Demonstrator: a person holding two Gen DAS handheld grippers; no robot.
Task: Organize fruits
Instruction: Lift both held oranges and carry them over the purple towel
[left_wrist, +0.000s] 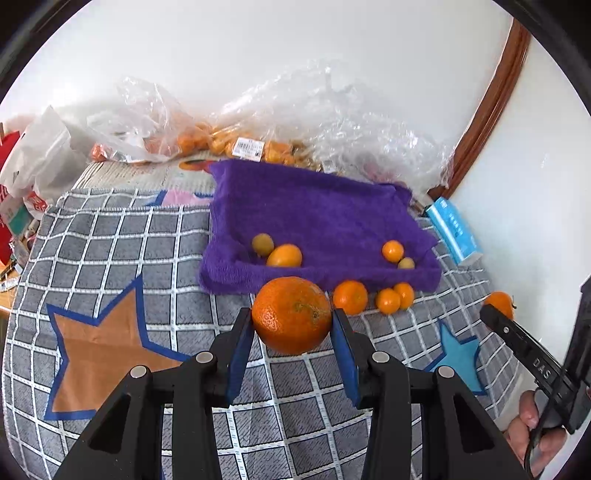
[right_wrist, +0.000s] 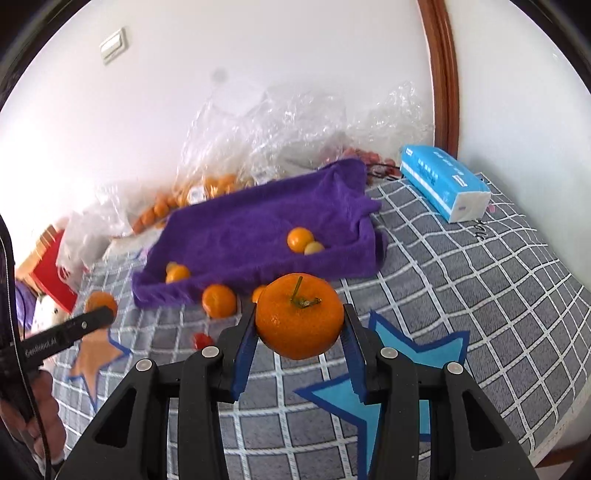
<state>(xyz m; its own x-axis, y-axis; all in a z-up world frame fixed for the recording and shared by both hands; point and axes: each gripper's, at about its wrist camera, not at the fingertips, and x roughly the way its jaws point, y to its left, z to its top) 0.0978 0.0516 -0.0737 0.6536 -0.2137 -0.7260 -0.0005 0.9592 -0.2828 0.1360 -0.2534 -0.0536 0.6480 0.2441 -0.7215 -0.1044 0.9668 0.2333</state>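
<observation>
In the left wrist view, my left gripper (left_wrist: 292, 319) is shut on a large orange (left_wrist: 291, 314), held above the checked cloth (left_wrist: 110, 240). In the right wrist view, my right gripper (right_wrist: 300, 321) is shut on a stemmed orange (right_wrist: 299, 317). Ahead lies a tray lined with a purple towel (left_wrist: 314, 206) (right_wrist: 240, 229). It holds small orange and greenish fruits (left_wrist: 284, 255) (right_wrist: 300, 239) near both front corners. A mandarin (left_wrist: 350, 297) (right_wrist: 219, 301) and two smaller fruits (left_wrist: 388, 301) rest on the cloth just before the tray.
Clear plastic bags of fruit (left_wrist: 236, 144) (right_wrist: 207, 188) pile up against the wall behind the tray. A blue tissue pack (left_wrist: 454, 229) (right_wrist: 443, 181) lies to the right. A small red fruit (right_wrist: 202, 339) sits on the cloth. Red and white bags (left_wrist: 22, 177) crowd the left edge.
</observation>
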